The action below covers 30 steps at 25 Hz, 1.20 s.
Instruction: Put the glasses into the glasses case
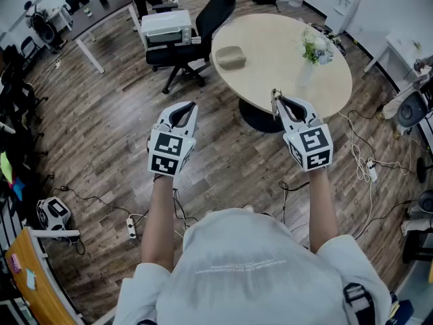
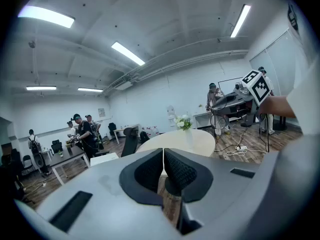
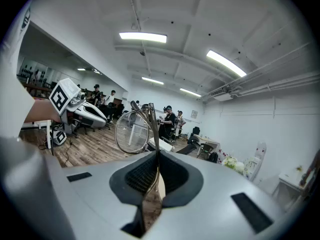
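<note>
A grey-brown glasses case [image 1: 231, 57] lies shut on the left part of the round beige table [image 1: 284, 80]. My right gripper [image 1: 276, 100] is shut on the thin metal-framed glasses [image 1: 274, 104], held in the air at the table's near edge. In the right gripper view the glasses [image 3: 153, 126] stick up from between the jaws, one round lens to the left of my right gripper [image 3: 157, 156]. My left gripper [image 1: 191, 105] hangs over the wooden floor, left of the table. Its jaws are shut with nothing between them [image 2: 163, 156].
A vase of white flowers [image 1: 312, 49] stands on the table's right side. A black office chair [image 1: 210, 19] and a white appliance [image 1: 166, 27] sit behind the table's left. Cables and power strips [image 1: 362, 164] lie on the floor. Several people stand at desks [image 2: 82, 134].
</note>
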Motion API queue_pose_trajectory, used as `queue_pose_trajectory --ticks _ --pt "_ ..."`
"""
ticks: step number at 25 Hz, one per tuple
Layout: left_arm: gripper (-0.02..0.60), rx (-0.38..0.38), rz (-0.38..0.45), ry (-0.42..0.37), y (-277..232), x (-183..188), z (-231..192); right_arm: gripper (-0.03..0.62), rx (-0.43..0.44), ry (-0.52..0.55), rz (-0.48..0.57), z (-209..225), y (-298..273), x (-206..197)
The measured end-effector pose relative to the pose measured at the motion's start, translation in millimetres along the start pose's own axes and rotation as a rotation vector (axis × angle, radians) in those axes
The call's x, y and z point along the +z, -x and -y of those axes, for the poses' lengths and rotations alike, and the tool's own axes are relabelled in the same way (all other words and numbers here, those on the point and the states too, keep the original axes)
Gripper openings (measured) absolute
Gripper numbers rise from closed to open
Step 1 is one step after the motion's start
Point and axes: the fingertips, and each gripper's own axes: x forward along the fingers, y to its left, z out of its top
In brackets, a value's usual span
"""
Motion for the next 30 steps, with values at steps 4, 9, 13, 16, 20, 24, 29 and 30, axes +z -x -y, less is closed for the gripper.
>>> queue_pose_trajectory --ticks 4,9,13,16,20,24,29,30 --pt "0.018 -0.005 0.002 0.006 7 -4 -4 0.014 -0.004 0.0 -0.009 -8 0 1" --pt "0.017 -0.027 0.005 0.008 19 -12 -11 0.015 -0.039 -0.047 0.001 -17 6 6" --pt "0.018 -0.046 0.004 0.011 28 -21 -17 0.015 -0.061 -0.066 -0.019 -29 6 1" --pt "0.018 -0.062 0.003 0.014 34 -28 -24 0.015 -0.078 -0.077 -0.029 -38 5 1" --pt "0.018 -0.076 -0.001 0.008 42 -36 -34 0.015 -0.105 -0.101 -0.028 -47 4 6" --pt "0.018 -0.074 0.003 0.019 41 -42 -46 0.015 -0.101 -0.087 -0.034 -53 -5 10" --pt "0.018 -0.092 -0.01 0.024 22 -47 -50 0.015 -0.086 -0.076 -0.051 -46 -25 4" --pt "0.018 -0.094 -0.013 0.022 17 -47 -51 0.015 -0.083 -0.077 -0.052 -41 -31 1"
